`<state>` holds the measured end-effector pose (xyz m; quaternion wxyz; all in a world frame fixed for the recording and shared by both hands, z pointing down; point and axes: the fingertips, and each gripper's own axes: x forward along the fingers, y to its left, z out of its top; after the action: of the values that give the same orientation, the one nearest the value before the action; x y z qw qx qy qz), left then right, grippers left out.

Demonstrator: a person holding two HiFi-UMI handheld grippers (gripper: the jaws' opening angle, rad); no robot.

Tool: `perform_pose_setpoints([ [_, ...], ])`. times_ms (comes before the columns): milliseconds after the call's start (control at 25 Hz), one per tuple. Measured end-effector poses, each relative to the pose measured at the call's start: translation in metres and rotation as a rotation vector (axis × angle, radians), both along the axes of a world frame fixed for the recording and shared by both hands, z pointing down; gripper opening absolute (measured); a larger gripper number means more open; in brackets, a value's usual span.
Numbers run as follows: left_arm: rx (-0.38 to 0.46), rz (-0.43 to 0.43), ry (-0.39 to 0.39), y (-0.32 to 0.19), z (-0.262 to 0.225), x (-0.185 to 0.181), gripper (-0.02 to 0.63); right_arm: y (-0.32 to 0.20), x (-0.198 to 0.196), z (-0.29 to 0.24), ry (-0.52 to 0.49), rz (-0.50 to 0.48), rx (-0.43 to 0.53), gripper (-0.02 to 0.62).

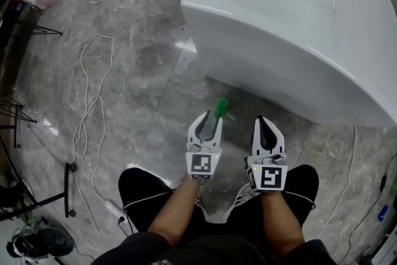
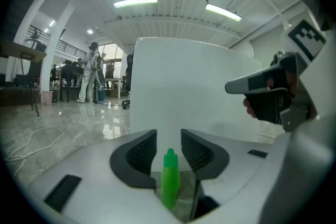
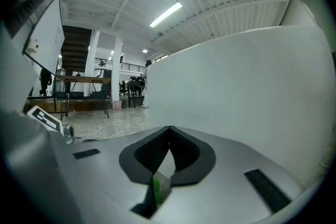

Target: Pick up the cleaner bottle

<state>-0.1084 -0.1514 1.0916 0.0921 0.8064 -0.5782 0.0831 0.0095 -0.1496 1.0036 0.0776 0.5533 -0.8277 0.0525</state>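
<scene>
Two grippers low. Head view: left gripper (image 1: 209, 125) spread, cleaner bottle (image 1: 221, 108) on the floor just past its tips, beside the bathtub (image 1: 279, 53). Right gripper (image 1: 265, 127) alongside, pressed together, empty.

Left gripper view: cleaner bottle (image 2: 169, 180) upright, framed between the spread jaws, untouched.

Right gripper view: tips meet.

Approach stage, I judge. Next: ease the left gripper forward around the body, then close.

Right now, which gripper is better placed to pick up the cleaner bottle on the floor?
Left. The left gripper is open, with the cleaner bottle straight ahead; the right gripper is shut and offset.
</scene>
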Motion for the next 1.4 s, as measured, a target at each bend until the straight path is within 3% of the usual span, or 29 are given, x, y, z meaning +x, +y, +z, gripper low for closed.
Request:
perform_pose_setpoints([
  [80, -0.004, 0.000, -0.004, 0.000, 0.014, 0.000, 0.208, 0.001, -0.006, 0.004, 0.010, -0.020, 0.002, 0.017],
  [280, -0.063, 0.036, -0.051, 0.001, 0.068, 0.007, 0.295, 0.006, -0.014, 0.007, 0.012, -0.043, -0.002, 0.017],
  [440, -0.101, 0.063, -0.096, -0.011, 0.115, 0.014, 0.299, 0.006, -0.010, 0.015, 0.006, -0.026, -0.015, 0.017],
  [680, -0.138, 0.040, -0.086, -0.032, 0.159, 0.017, 0.301, 0.012, -0.009, 0.017, 0.004, -0.024, -0.008, 0.017],
  [1000, -0.162, -0.018, -0.074, -0.066, 0.182, 0.027, 0.301, 0.019, -0.003, 0.026, 0.050, -0.033, -0.022, 0.017],
  [1240, -0.159, -0.018, -0.088, -0.069, 0.190, 0.033, 0.290, 0.022, 0.002, 0.020, 0.010, -0.013, -0.006, 0.017],
  [1400, -0.152, -0.034, -0.110, -0.069, 0.190, 0.031, 0.225, 0.022, 0.003, 0.021, 0.015, -0.008, -0.003, 0.017],
])
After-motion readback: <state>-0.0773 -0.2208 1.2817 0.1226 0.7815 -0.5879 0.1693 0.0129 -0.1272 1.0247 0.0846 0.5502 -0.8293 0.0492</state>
